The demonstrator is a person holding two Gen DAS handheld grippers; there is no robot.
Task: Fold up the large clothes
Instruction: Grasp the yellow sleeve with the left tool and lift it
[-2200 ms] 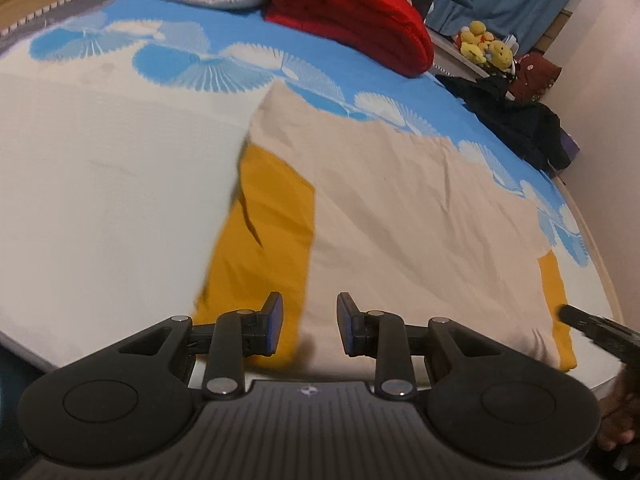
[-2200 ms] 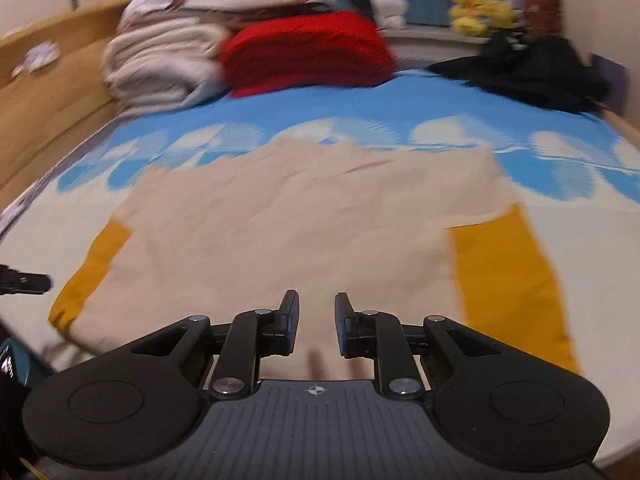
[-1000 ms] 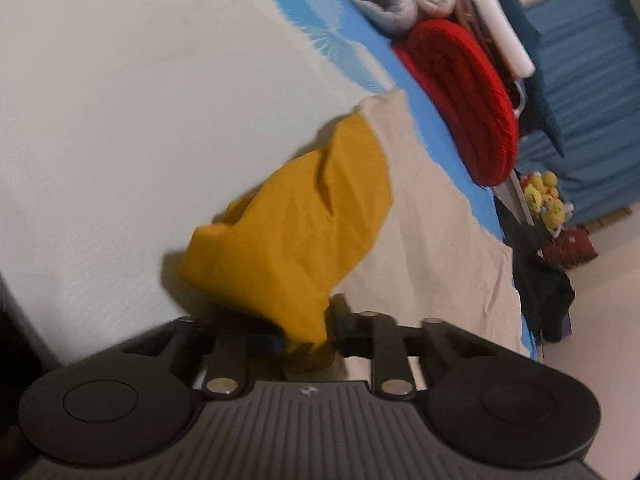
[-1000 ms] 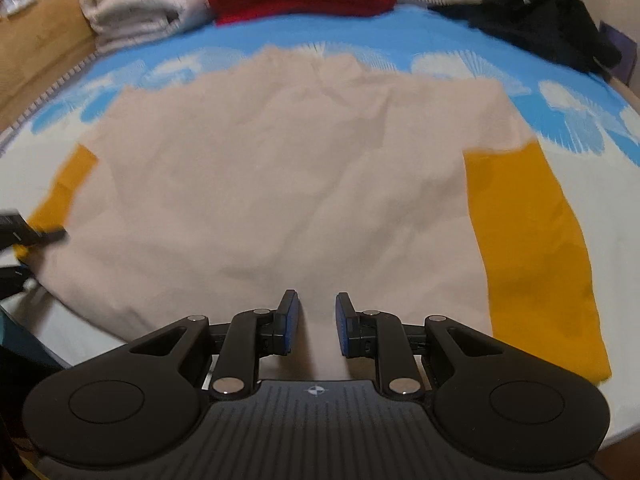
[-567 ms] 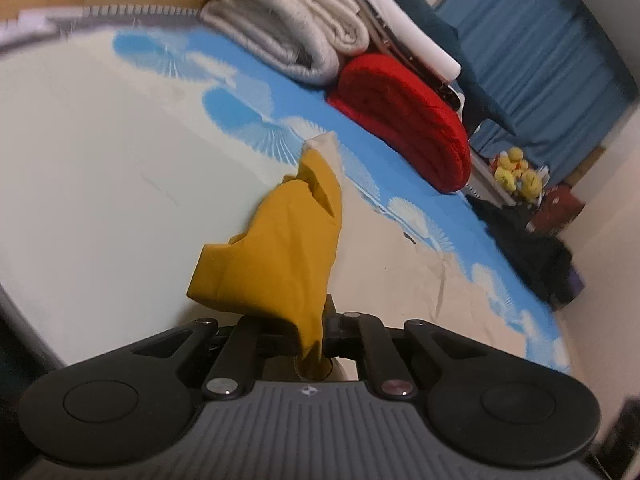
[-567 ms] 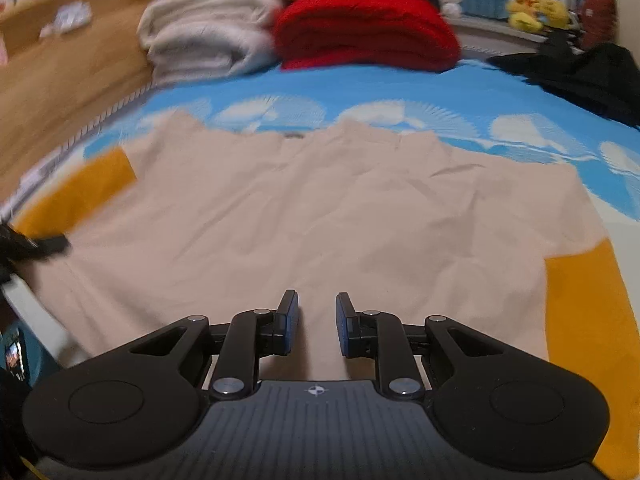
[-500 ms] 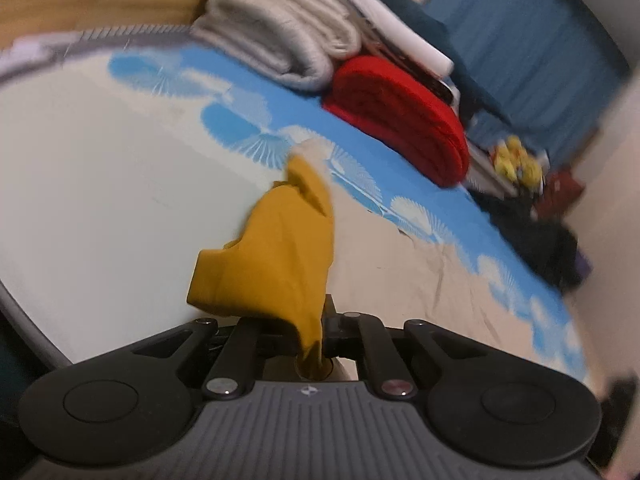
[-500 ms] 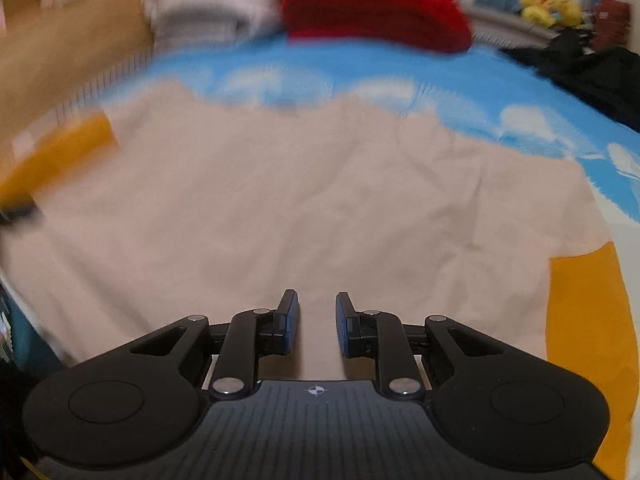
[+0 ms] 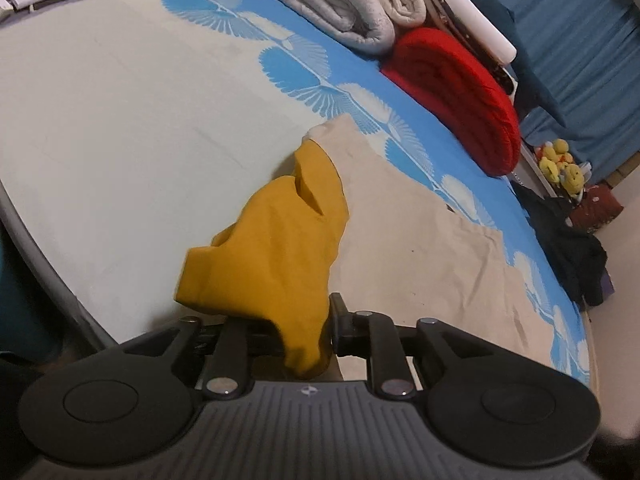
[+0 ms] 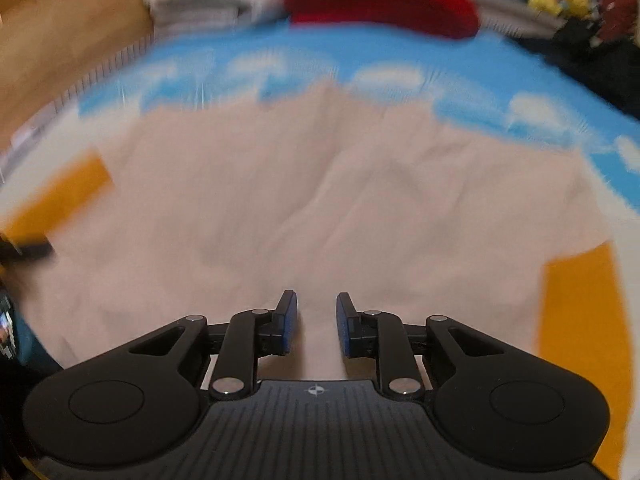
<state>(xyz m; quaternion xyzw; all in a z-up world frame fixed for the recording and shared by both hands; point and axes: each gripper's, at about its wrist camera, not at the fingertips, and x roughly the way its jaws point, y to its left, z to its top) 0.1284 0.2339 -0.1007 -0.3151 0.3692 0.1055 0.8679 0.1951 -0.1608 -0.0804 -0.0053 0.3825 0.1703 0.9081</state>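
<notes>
A large beige shirt (image 10: 320, 200) with mustard-yellow sleeves lies spread flat on the bed. My left gripper (image 9: 308, 336) is shut on the yellow left sleeve (image 9: 280, 248) and holds it bunched and lifted above the mattress, beside the beige body (image 9: 420, 256). My right gripper (image 10: 316, 320) is open and empty, low over the shirt's near hem. The other yellow sleeve (image 10: 580, 312) lies flat to its right. The left gripper (image 10: 28, 250) shows blurred at the far left of the right wrist view, by the lifted sleeve (image 10: 56, 196).
The bed has a pale and blue fan-patterned sheet (image 9: 120, 128). At its far side lie folded grey-white blankets (image 9: 352, 4), a red folded blanket (image 9: 456, 96), dark clothes (image 9: 576, 248) and yellow plush toys (image 9: 560, 164). A wooden bed frame (image 10: 60, 40) runs along the left.
My left gripper closed on the yellow sleeve and lifted it off the bed; it now holds it bunched. The right gripper stayed open and drifted over the shirt's hem.
</notes>
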